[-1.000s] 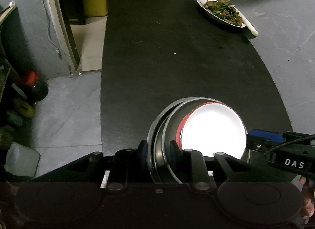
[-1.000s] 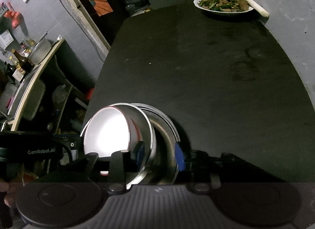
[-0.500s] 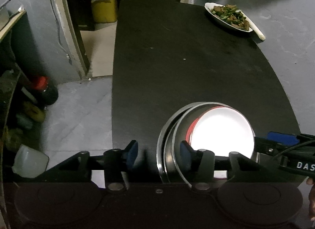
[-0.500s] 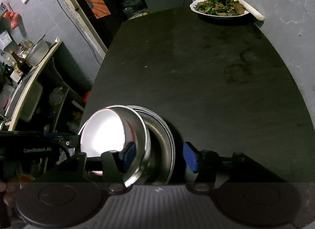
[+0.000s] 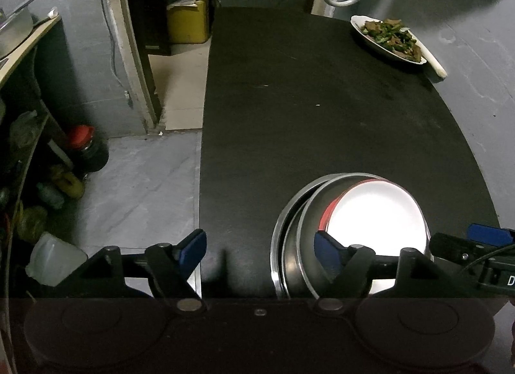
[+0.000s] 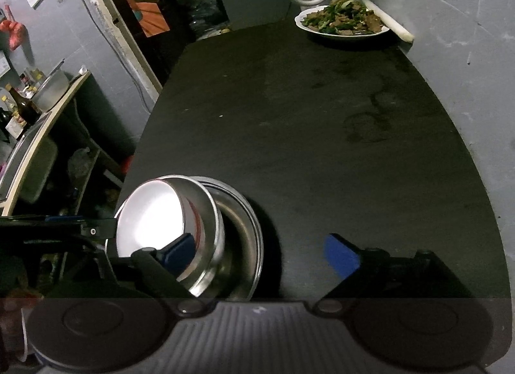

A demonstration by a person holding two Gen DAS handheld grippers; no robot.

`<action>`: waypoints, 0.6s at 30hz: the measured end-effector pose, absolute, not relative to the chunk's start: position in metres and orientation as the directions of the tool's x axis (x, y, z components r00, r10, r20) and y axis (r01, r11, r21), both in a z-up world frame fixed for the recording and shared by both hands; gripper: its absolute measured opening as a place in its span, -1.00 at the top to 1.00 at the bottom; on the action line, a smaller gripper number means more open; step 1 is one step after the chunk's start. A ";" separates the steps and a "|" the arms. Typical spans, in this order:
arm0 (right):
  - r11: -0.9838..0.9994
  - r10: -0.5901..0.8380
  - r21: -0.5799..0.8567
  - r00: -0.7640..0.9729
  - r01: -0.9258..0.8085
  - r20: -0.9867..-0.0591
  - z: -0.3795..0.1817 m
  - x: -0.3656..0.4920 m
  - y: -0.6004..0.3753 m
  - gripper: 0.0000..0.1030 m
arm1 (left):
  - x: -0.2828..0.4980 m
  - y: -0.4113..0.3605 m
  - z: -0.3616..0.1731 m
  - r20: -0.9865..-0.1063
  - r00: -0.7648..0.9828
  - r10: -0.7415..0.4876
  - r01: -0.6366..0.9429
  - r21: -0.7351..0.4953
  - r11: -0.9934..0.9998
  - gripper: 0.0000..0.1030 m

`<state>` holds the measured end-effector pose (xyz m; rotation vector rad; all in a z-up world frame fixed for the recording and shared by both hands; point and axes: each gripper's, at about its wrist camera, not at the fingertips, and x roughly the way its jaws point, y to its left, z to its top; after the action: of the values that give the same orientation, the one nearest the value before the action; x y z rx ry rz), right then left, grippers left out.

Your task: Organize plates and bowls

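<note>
A stack of nested steel bowls with a red-rimmed white bowl inside stands near the front edge of the black table. My left gripper is open wide, its right finger inside the stack, its left finger clear of it. In the right wrist view the same stack with the white bowl sits at the lower left. My right gripper is open wide, its left finger over the bowls, its right finger over bare table.
A white plate of cooked food stands at the far right corner by the grey wall, also in the right wrist view. The table's left edge drops to the floor, with bottles and a shelf there.
Both grippers have opened from gripping the rims of the bowl stack and drawn back a little. The stack stays on the table.
</note>
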<state>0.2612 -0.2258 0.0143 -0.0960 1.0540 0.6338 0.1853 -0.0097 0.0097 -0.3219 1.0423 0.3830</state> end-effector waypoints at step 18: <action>0.832 0.426 0.200 0.364 -0.518 -0.828 0.017 0.260 -0.230 -0.98 | 0.179 -0.012 0.014 -0.855 0.480 0.194 -0.495 -0.082 0.865 -0.89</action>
<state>0.2595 -0.2297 0.0172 -0.1005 1.0326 0.6085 0.1789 -0.0115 0.0138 -0.3405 0.9856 0.4304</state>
